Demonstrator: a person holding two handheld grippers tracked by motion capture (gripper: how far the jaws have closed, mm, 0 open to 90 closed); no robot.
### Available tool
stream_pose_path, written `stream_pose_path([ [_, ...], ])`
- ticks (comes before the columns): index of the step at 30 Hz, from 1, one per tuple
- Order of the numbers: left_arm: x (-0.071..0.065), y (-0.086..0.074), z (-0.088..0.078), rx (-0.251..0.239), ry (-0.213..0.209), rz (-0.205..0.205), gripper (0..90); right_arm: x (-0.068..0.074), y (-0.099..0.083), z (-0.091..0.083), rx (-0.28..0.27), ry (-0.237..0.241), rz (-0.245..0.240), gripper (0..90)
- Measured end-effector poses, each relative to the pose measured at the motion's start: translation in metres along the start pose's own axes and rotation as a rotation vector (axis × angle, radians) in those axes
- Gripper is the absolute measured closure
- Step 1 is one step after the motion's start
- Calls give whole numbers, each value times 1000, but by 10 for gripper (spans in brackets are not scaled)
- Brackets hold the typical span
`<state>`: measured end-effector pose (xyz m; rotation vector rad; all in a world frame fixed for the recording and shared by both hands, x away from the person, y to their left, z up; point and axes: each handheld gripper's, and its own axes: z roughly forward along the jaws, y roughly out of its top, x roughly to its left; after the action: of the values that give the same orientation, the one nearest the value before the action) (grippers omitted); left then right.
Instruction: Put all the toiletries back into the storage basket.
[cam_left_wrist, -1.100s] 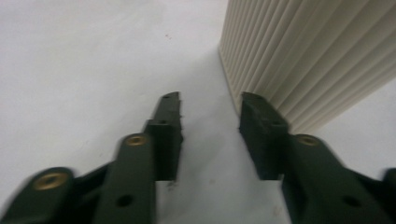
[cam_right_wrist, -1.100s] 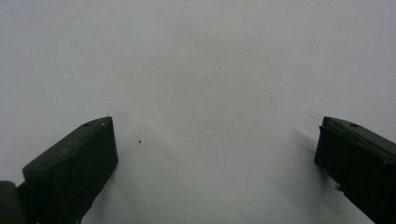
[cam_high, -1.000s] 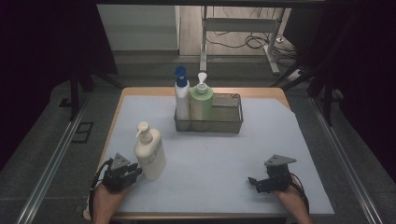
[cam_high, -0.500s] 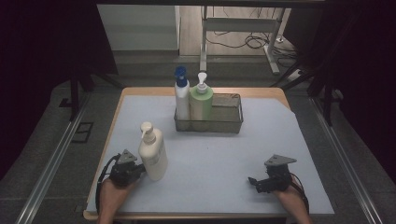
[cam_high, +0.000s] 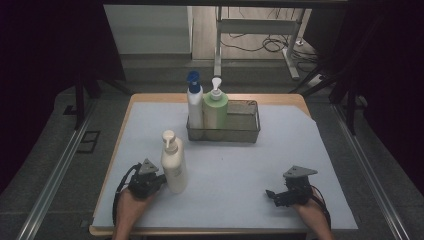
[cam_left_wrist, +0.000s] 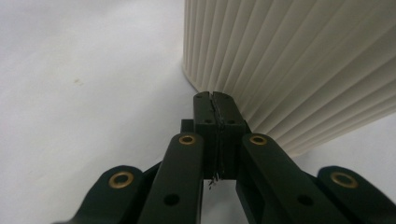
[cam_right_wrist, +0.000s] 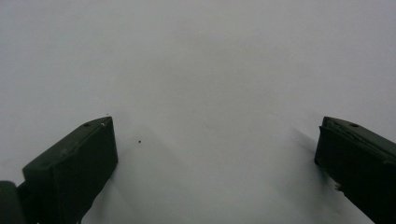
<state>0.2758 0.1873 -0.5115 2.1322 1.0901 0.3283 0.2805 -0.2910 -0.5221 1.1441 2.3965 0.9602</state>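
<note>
From up high we see the cream pump bottle (cam_high: 174, 165) upright on the tabletop (cam_high: 235, 165) right beside our left gripper (cam_high: 159, 181), whose own view has its fingers (cam_left_wrist: 205, 122) just closed together, empty, tips at the ribbed bottle (cam_left_wrist: 289, 70), while our right gripper (cam_right_wrist: 215, 154) gapes wide over bare paper.

High view: fixed above the person's side, facing forward and down over the whole table (cam_high: 220, 200). Left gripper view: set low, looking along its jaws, very close to the ribbed cream bottle (cam_left_wrist: 299, 65), which the high view shares (cam_high: 174, 167). Right gripper view: close above the white table cover (cam_right_wrist: 196, 70), facing down.
</note>
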Motion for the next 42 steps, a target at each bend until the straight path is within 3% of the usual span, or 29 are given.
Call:
stream_pose_path([
  [16,-26,20,23,4,-60,55,882,0,0,0,-1,-1,0,0],
  [42,-60,36,47,30,-149,132,839,0,0,0,0,0,-1,0],
])
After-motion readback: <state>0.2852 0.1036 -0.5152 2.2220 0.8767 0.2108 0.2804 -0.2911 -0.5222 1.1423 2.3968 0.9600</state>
